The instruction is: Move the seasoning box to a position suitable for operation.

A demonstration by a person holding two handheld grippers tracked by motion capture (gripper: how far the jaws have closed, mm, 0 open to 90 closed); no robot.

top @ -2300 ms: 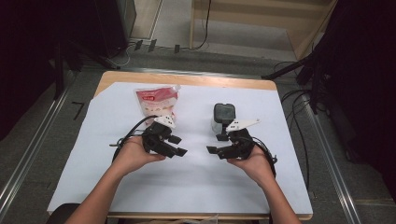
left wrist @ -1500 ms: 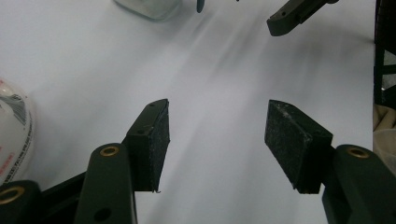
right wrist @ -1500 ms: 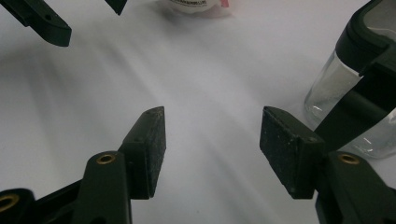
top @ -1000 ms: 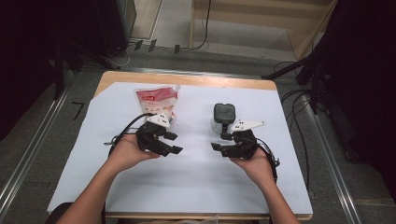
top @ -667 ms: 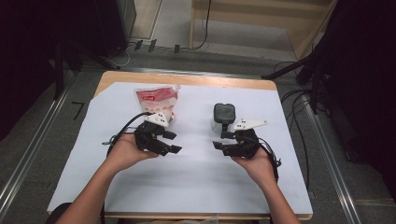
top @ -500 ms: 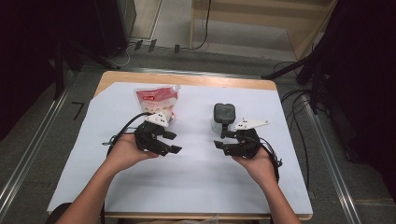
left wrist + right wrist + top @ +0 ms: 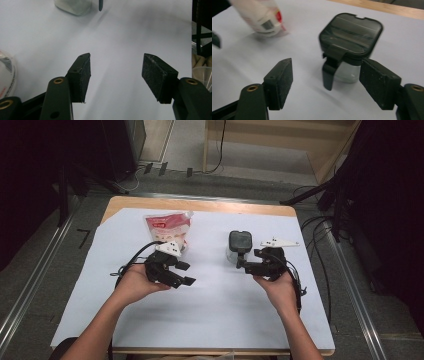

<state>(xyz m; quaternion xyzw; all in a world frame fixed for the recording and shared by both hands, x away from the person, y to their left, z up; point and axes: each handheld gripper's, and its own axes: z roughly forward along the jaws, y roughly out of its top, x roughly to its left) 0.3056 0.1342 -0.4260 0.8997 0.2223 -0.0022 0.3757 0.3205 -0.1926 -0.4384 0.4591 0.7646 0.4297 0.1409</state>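
White paper (image 7: 210,320) is seen spread over a wooden table (image 7: 200,204), which stands on a grey floor with dark equipment at both sides. On the paper, toward the far left, a red and white pouch (image 7: 170,227) is laid flat. To its right, near the middle of the far half, a small clear jar with a dark square lid (image 7: 240,245) is stood upright, its lid latch hanging down the front wall.

The left gripper (image 7: 182,273) is held in the person's left hand just in front of the pouch, well apart from the jar. In the left gripper view (image 7: 116,72) its jaws are seen set wide apart over bare paper, with nothing between the pads and nothing touched; the pouch edge is caught at the left border and the jar base at the top.

The right gripper (image 7: 240,265) is held in the right hand just beside the jar, on its near side. In the right gripper view (image 7: 325,81) its jaws have just been opening and stand spread wide; the jar (image 7: 348,50) is seen beyond and between the pads, close to the right-hand one, with no pad pressed on it. Whether that pad brushes the glass cannot be told.
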